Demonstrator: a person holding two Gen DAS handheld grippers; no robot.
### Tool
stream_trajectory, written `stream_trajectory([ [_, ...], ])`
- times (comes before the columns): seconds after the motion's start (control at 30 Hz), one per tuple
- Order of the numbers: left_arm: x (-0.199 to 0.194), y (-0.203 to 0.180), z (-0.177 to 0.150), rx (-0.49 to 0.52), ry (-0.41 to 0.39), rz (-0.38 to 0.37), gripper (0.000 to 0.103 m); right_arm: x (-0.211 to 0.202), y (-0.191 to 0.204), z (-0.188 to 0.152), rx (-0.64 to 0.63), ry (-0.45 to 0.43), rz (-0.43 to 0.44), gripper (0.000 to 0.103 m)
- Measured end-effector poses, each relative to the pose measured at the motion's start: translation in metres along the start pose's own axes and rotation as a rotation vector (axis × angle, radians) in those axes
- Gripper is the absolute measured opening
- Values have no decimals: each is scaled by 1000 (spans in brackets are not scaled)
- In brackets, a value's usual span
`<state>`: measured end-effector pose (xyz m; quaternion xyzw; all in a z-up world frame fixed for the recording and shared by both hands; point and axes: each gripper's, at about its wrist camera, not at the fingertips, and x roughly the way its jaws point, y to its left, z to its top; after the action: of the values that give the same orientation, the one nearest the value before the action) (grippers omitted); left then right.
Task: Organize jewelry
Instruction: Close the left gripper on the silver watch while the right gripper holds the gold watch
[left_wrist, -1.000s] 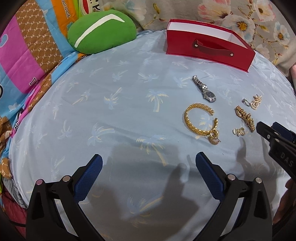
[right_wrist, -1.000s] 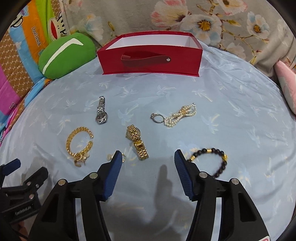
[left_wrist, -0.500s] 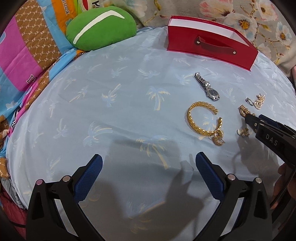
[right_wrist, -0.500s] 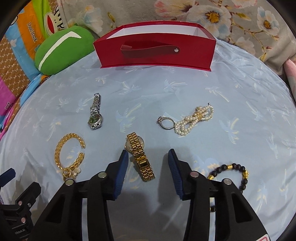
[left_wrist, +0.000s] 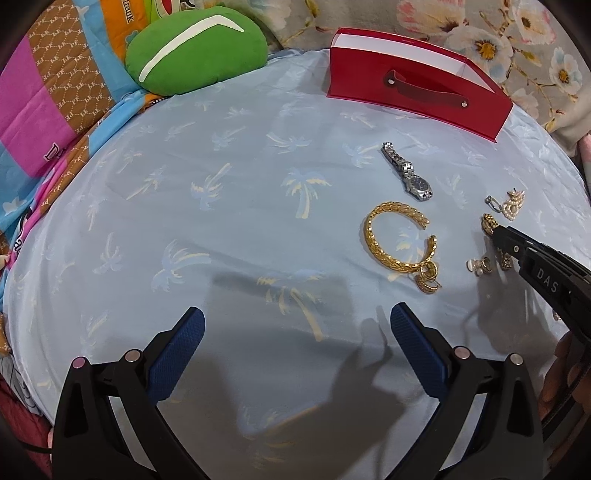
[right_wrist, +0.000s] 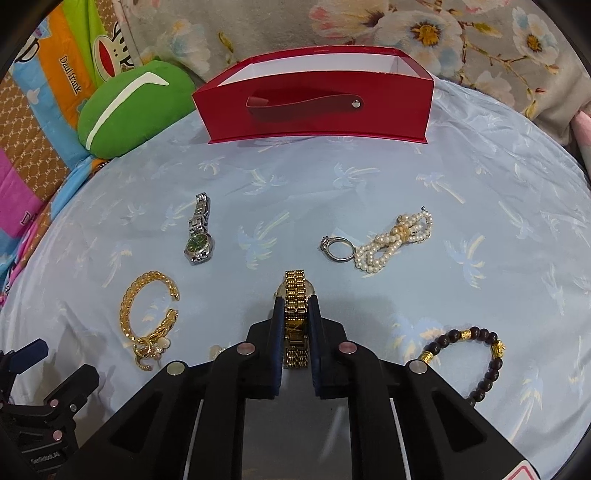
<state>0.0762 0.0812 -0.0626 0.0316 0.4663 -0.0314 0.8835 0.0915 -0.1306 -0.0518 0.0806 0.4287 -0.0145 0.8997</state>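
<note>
The right gripper (right_wrist: 295, 317) is clamped on the gold watch (right_wrist: 295, 295).
Next we lift it toward the red box (right_wrist: 317, 107), upper centre; left gripper (left_wrist: 295, 350) waits spread apart.

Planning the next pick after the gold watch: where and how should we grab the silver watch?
Grip the silver watch across its narrow band just beyond the round face, coming straight down from above. It lies flat on the blue cloth, band running toward the red box, so the fingers should close from left and right across the band. The face is probably wider and more slippery. The open left gripper is free for it.
</note>
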Motion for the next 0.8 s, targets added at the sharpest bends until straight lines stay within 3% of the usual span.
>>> stream_trajectory([
  [0.5, 5, -23, 10, 21, 3, -59, 98, -78, -21, -18, 40, -76, 3, 11],
  [0.8, 17, -45, 16, 61, 8, -52, 98, -91, -28, -24, 52, -87, 1, 11],
])
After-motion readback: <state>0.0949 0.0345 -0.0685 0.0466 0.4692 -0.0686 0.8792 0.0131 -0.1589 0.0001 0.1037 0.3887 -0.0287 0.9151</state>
